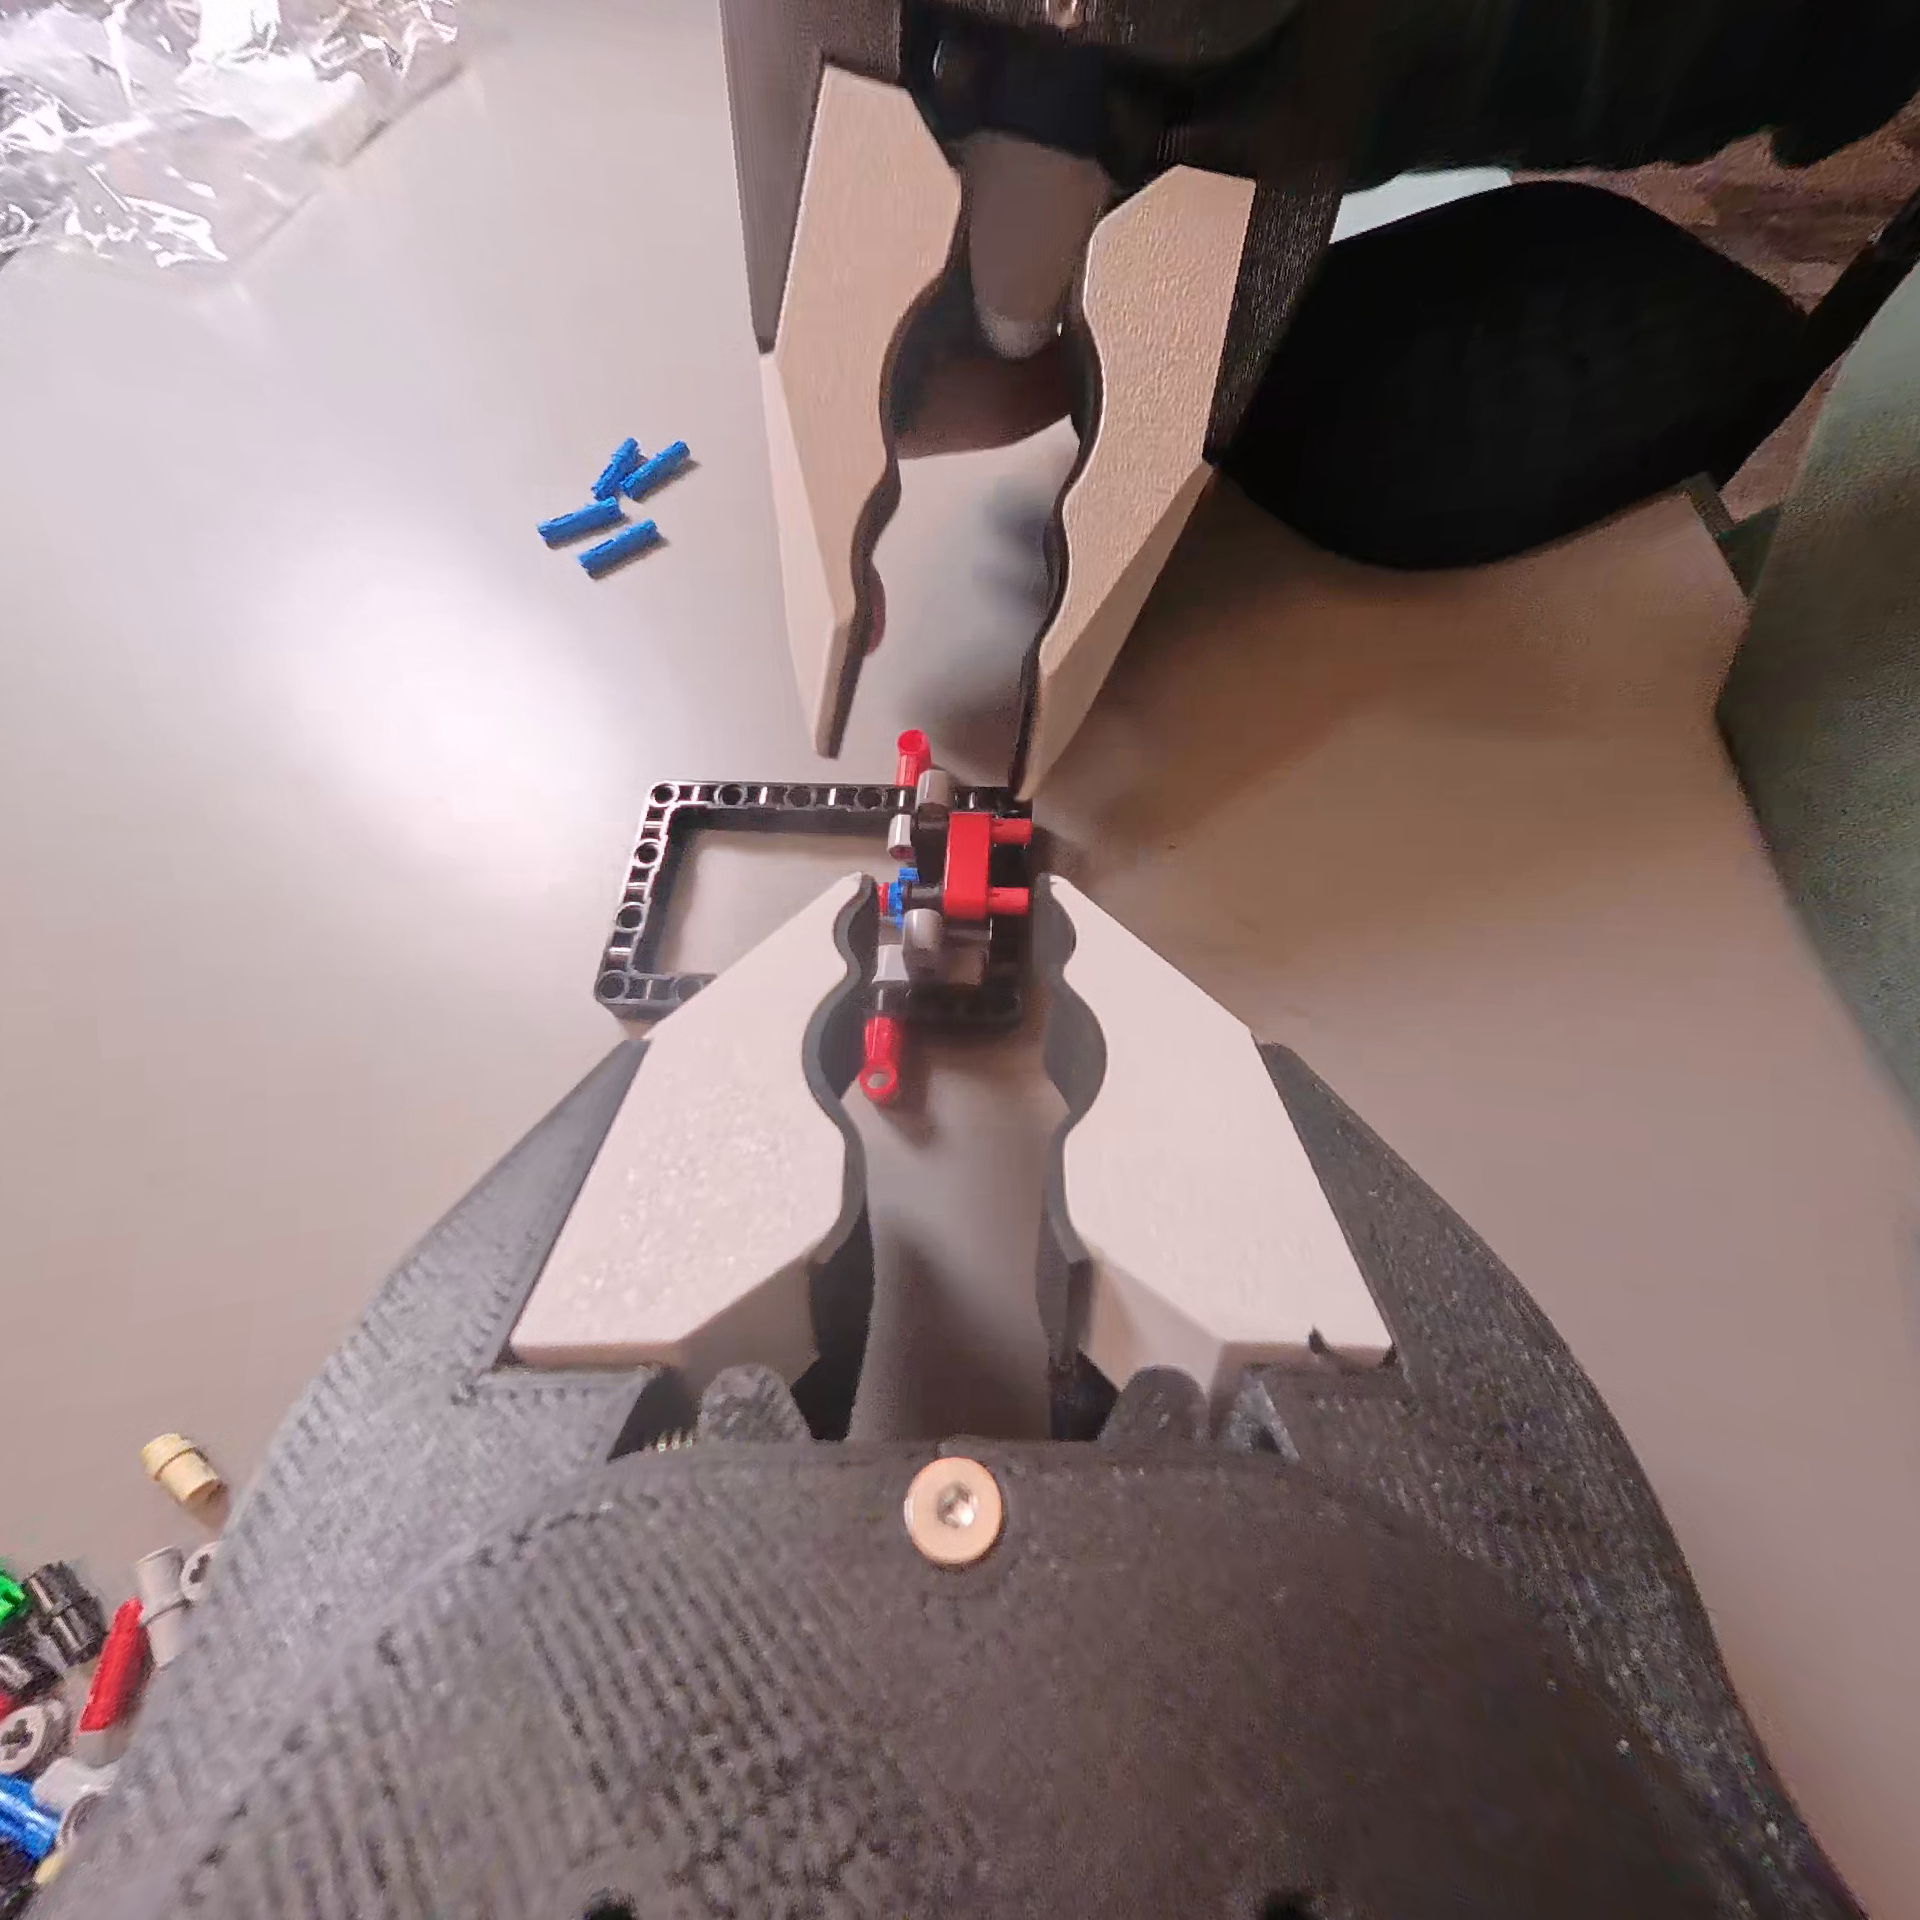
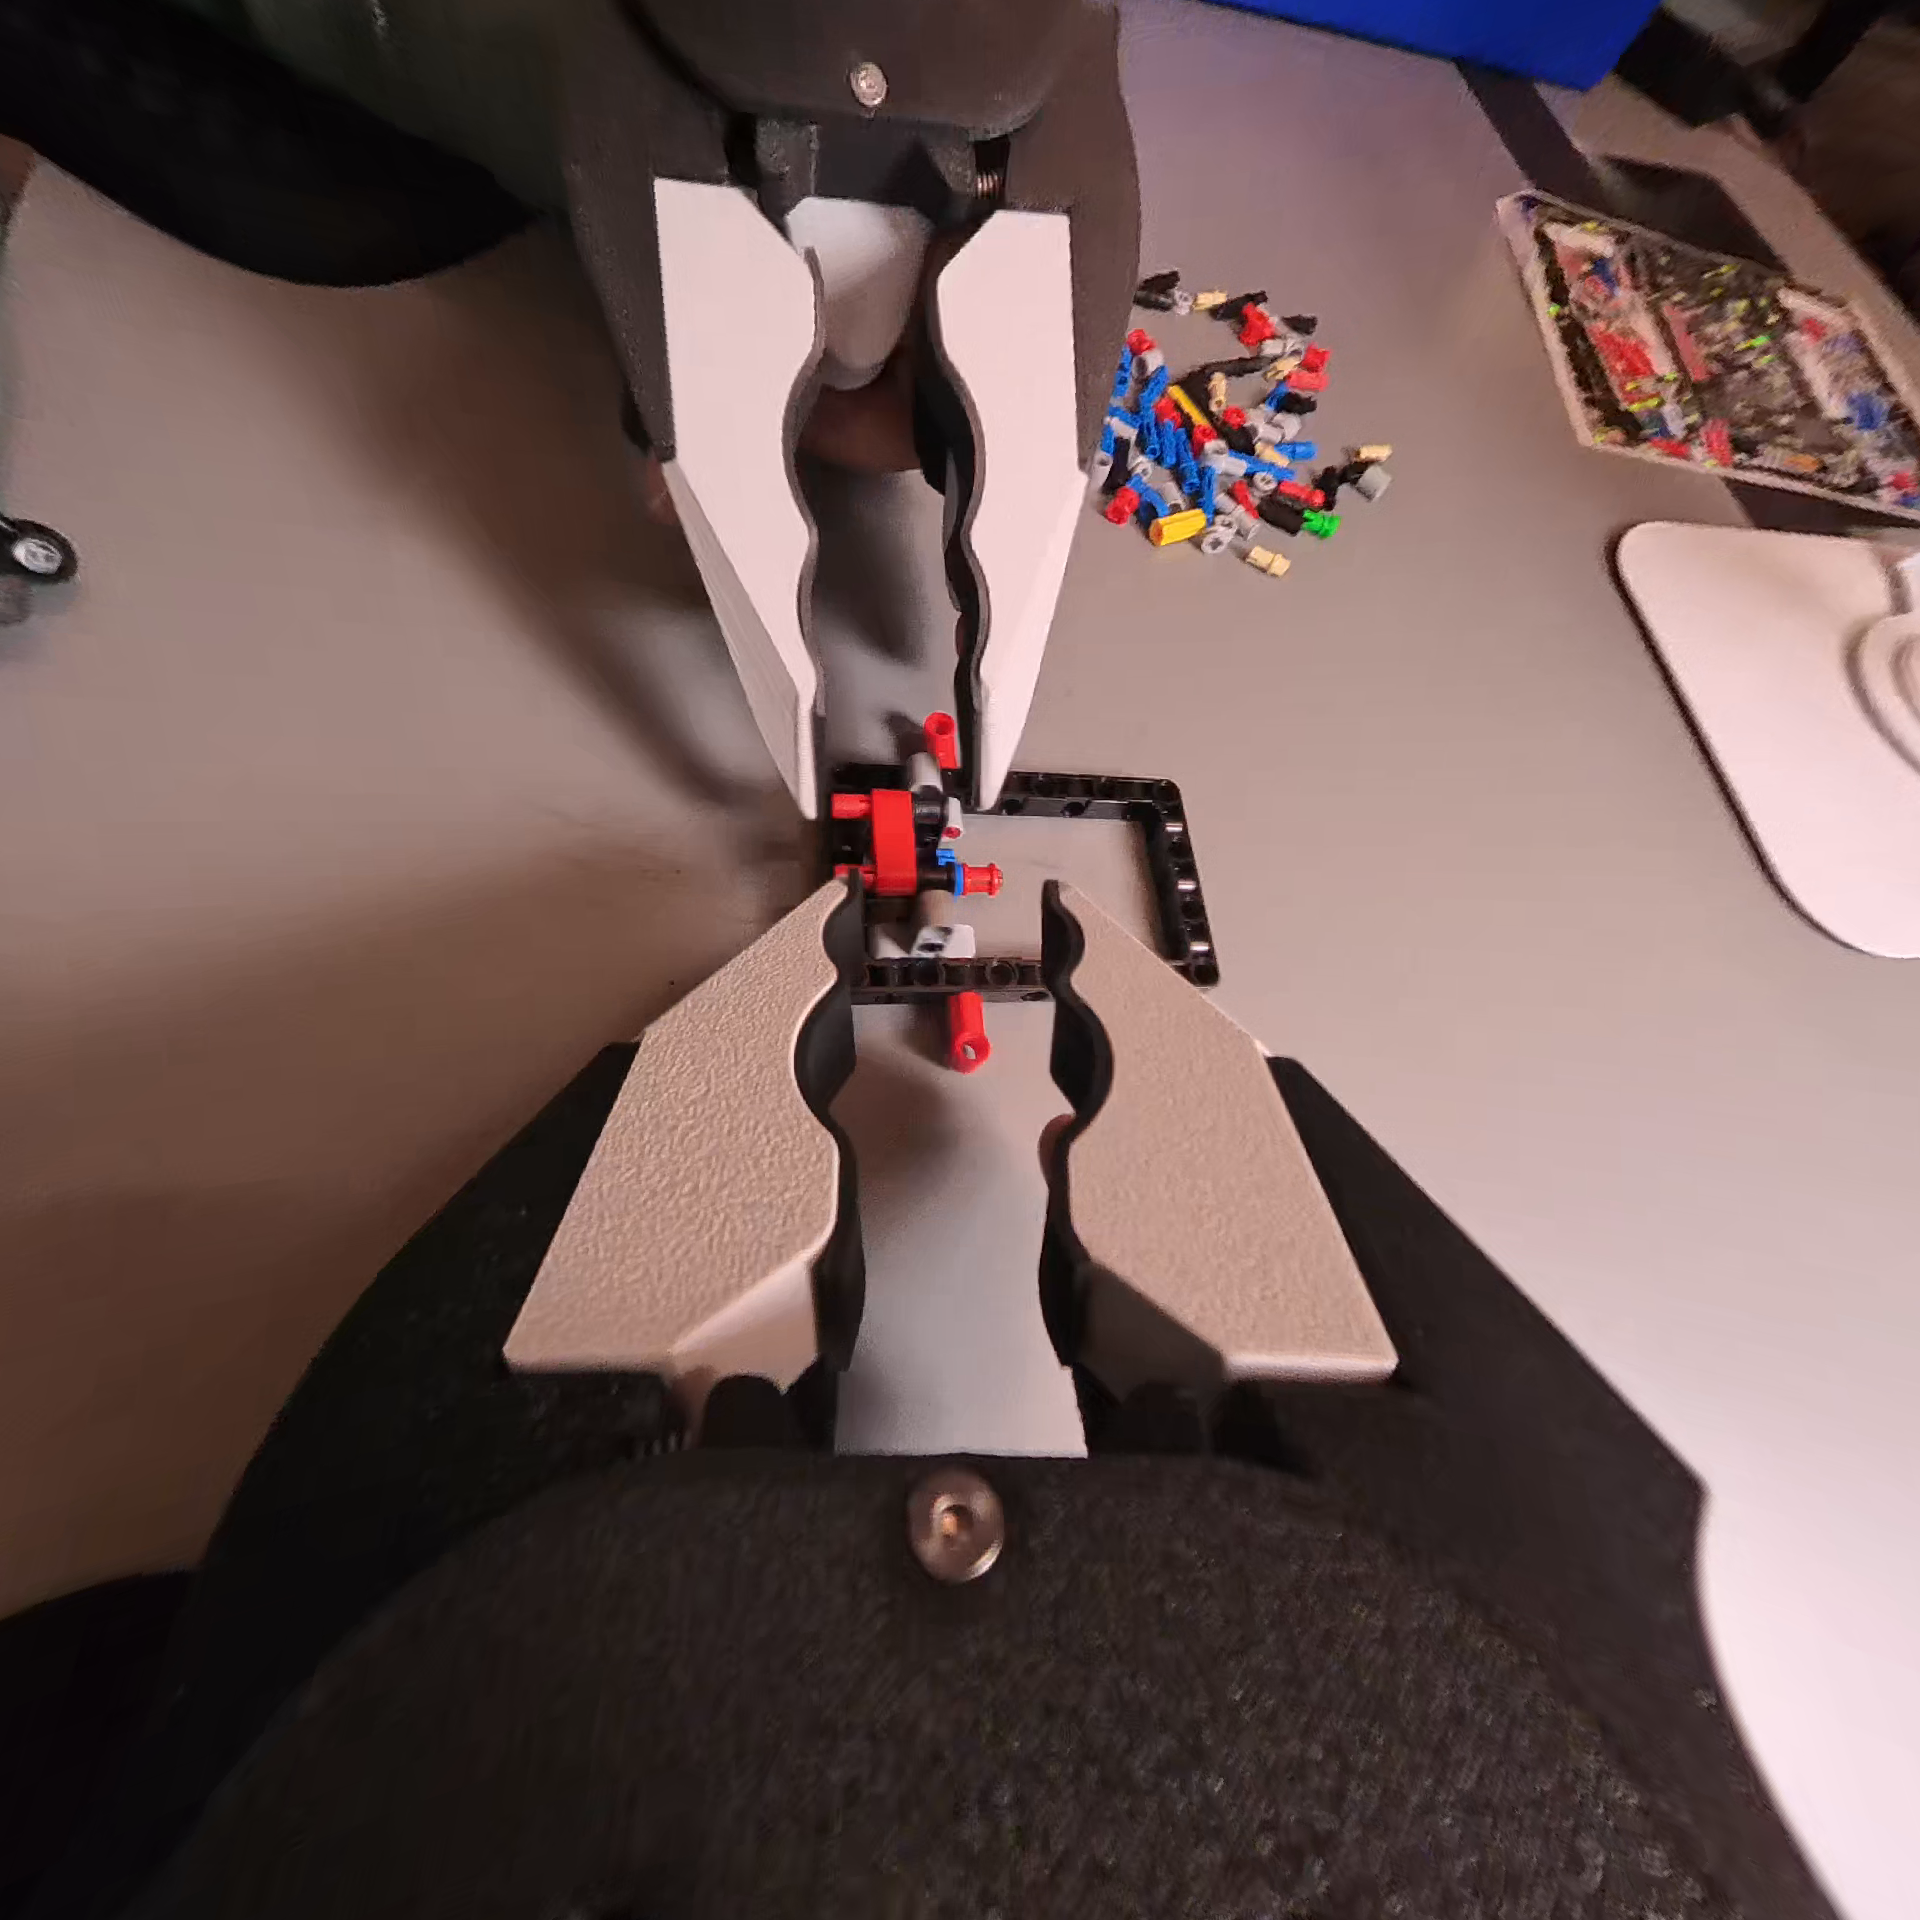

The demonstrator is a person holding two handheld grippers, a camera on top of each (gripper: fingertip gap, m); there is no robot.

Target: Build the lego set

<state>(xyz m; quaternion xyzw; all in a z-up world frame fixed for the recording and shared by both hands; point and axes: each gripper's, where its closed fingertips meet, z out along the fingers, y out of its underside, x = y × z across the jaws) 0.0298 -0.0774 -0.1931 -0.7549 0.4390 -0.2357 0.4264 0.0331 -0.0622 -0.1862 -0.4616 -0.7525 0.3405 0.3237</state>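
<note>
My work lies on a smooth, pale grey table [image 2: 312, 831] with a soft sheen. My two grippers meet nose to nose over it, each a coarse black printed body with pale, grainy wedge-shaped fingers whose inner edges are wavy black pads. My left gripper [image 1: 956, 883] has its jaws part open, straddling one end of the build; I can't tell whether the pads actually press on it. My right gripper [image 2: 951, 888] is likewise part open, its tips reaching over the near beam of the frame without closing on anything I can make out. Between them lies the black frame [image 2: 1179, 873], a flat rectangle of studless beams pierced with round holes, resting on the table. At one end of the frame sits a small cluster [image 1: 971, 873] of red, grey and blue connectors with red pins sticking out. Off to the side in the right wrist view is a heap of loose parts [image 2: 1236, 416], small and many-coloured. Four little ribbed blue pins [image 1: 615, 509] lie apart.
</note>
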